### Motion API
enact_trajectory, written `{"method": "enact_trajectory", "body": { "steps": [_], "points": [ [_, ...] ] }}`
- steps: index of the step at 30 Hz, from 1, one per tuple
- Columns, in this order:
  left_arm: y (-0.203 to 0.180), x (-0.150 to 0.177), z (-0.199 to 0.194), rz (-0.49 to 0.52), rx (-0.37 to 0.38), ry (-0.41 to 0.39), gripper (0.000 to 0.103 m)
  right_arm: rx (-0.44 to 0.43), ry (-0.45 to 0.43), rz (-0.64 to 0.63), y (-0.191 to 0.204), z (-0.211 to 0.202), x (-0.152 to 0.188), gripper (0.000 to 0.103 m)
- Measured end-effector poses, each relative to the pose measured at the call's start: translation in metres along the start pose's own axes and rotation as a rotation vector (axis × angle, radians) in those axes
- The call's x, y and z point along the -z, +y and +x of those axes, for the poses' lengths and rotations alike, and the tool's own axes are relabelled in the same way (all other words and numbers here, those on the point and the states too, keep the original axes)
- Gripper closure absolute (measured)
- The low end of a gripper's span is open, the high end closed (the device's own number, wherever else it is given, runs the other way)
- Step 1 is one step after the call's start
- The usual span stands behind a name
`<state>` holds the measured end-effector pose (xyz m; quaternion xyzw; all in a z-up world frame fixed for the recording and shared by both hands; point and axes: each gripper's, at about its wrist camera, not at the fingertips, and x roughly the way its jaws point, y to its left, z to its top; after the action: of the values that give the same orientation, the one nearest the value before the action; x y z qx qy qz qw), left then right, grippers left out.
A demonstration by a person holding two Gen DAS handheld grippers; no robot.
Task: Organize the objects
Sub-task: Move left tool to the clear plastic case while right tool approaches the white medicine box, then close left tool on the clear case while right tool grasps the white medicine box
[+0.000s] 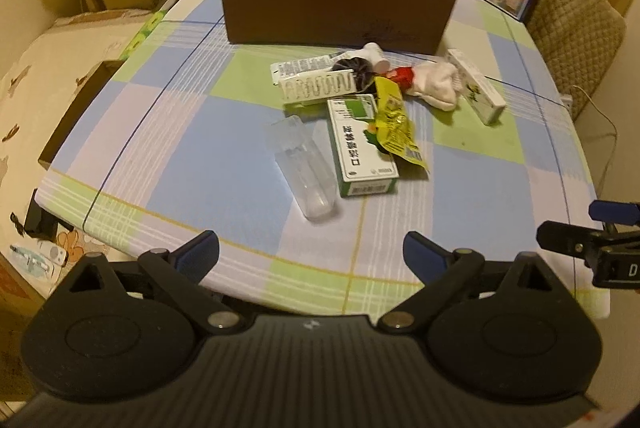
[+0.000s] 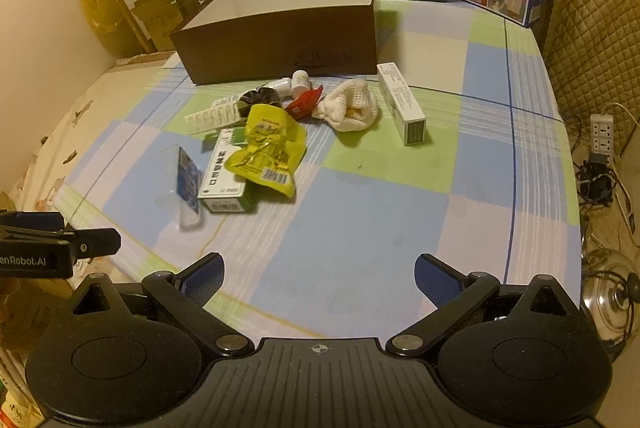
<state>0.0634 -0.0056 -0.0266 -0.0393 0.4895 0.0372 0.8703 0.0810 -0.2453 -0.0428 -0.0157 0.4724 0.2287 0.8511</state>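
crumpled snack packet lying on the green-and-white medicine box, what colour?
Yellow, with a barcode label: the crumpled snack packet, clearest in the right wrist view.

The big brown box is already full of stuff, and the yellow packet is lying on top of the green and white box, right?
Not quite. The brown box is empty: the right wrist view shows only its bare white inside. All the stuff is on the table in front of it. The rest is right: the yellow packet lies on the green and white box.

Both wrist cams angled down over near table [image 1: 224, 163] edge, side-by-side, sharing clutter + brown box [image 2: 280, 39].
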Motion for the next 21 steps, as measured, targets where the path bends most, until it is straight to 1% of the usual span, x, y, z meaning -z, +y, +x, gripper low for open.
{"method": "enact_trajectory", "body": {
  "steps": [3,8,9,11,16,20,21],
  "points": [
    [0.000,-0.006,0.011,-0.022,-0.003,0.005,0.009,-0.010,0.002,-0.007,-0.008,0.009,-0.008,0.006],
    [0.002,-0.015,0.030,-0.066,-0.005,0.023,0.016,-0.013,0.002,-0.003,-0.022,0.023,-0.021,0.006],
    [0.002,-0.017,0.034,-0.078,-0.005,0.028,0.021,-0.012,0.003,-0.003,-0.025,0.026,-0.024,0.006],
    [0.004,-0.021,0.043,-0.106,-0.008,0.042,0.025,-0.012,0.008,-0.002,-0.031,0.033,-0.029,0.006],
    [0.007,-0.035,0.065,-0.153,-0.024,0.067,0.046,-0.016,0.021,0.003,-0.045,0.045,-0.038,0.006],
    [0.010,-0.048,0.082,-0.202,-0.023,0.088,0.050,-0.014,0.029,0.010,-0.058,0.052,-0.045,0.006],
    [0.009,-0.051,0.085,-0.205,-0.030,0.092,0.053,-0.012,0.030,0.011,-0.061,0.053,-0.046,0.006]
  ]
}}
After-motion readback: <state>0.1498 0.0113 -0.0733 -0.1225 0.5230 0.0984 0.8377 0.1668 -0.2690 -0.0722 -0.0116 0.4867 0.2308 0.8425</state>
